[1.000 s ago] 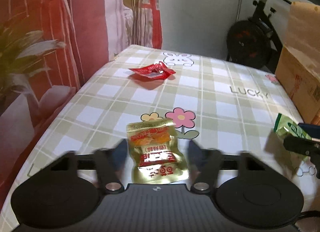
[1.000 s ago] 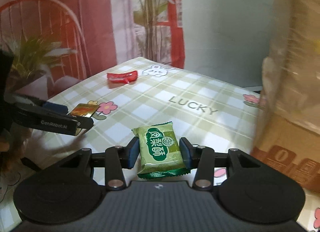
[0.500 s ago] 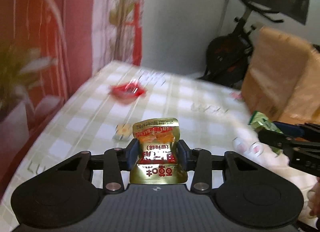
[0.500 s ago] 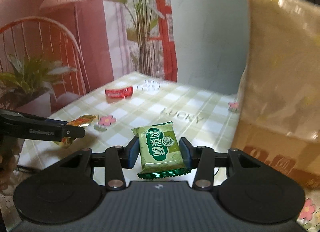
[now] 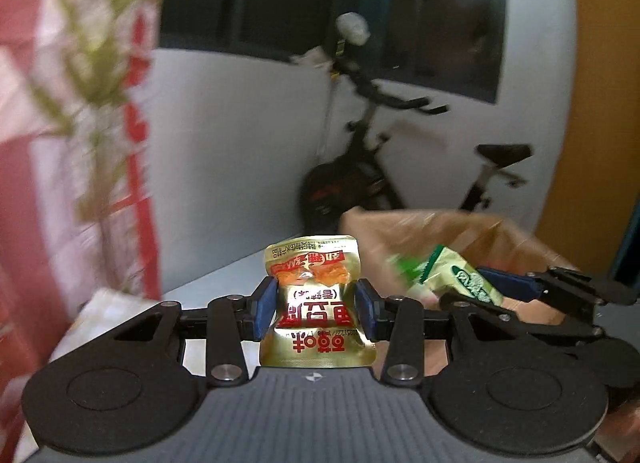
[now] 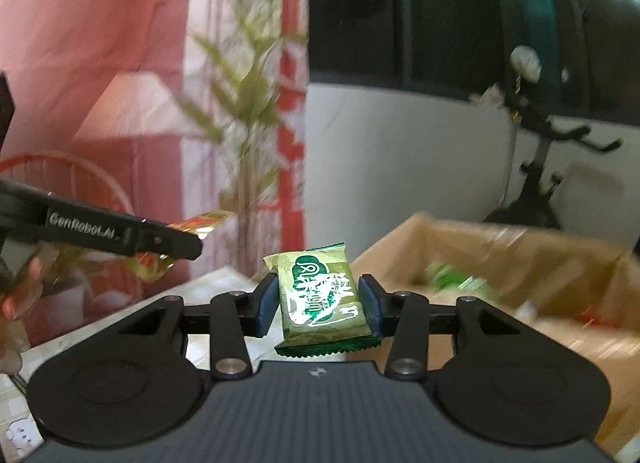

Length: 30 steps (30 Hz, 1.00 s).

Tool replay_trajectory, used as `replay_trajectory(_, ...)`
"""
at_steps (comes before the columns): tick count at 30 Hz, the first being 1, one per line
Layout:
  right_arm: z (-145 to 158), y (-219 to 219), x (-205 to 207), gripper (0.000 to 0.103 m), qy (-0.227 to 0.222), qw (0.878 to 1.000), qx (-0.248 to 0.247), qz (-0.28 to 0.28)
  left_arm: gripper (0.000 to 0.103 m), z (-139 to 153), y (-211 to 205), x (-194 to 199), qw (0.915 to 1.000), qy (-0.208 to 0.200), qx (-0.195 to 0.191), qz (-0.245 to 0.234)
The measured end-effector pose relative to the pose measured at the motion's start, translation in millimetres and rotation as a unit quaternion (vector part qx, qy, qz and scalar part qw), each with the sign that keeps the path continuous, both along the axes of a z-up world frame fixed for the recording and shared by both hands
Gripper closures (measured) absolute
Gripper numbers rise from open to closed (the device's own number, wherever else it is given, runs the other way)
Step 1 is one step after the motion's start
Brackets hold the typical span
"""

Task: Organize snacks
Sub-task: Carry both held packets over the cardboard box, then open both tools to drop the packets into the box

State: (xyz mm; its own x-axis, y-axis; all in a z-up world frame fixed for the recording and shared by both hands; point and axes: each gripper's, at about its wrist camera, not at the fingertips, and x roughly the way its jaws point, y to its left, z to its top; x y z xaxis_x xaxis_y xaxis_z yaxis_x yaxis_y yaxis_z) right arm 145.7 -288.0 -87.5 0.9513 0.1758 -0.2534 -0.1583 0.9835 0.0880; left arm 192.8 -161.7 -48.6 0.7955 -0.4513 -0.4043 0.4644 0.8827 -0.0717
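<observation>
Exercise bike (image 5: 384, 167) behind box (image 6: 520, 263), snacks (image 6: 456, 281) inside.

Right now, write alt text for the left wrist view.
The left gripper is clamped on a gold snack packet held up off the table. To its right, the right gripper carries a green snack packet over an open cardboard box; an exercise bike stands behind.

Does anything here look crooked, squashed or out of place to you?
Slightly. The gold snack packet is pinched in at the waist by the left gripper, so it looks crumpled. The green snack packet in the right gripper looks undamaged. Nothing appears spilled.
</observation>
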Motion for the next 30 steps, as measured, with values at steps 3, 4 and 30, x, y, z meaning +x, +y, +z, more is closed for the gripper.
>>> replay_trajectory(3,9,-32,3,0.057,-0.005,0.999,-0.017,-0.027,0.058,9,-43,13,0.9995,-0.001,0.000,-0.032)
replay_trajectory(4,9,-47,5,0.057,-0.001,0.999,-0.019,-0.039,0.058,10,-59,17,0.9991,-0.003,0.003,-0.041)
replay_trajectory(30,-1,-98,7,0.036,0.051,0.993,0.027,-0.099,0.042,-6,-51,75,0.9986,0.034,0.036,-0.021)
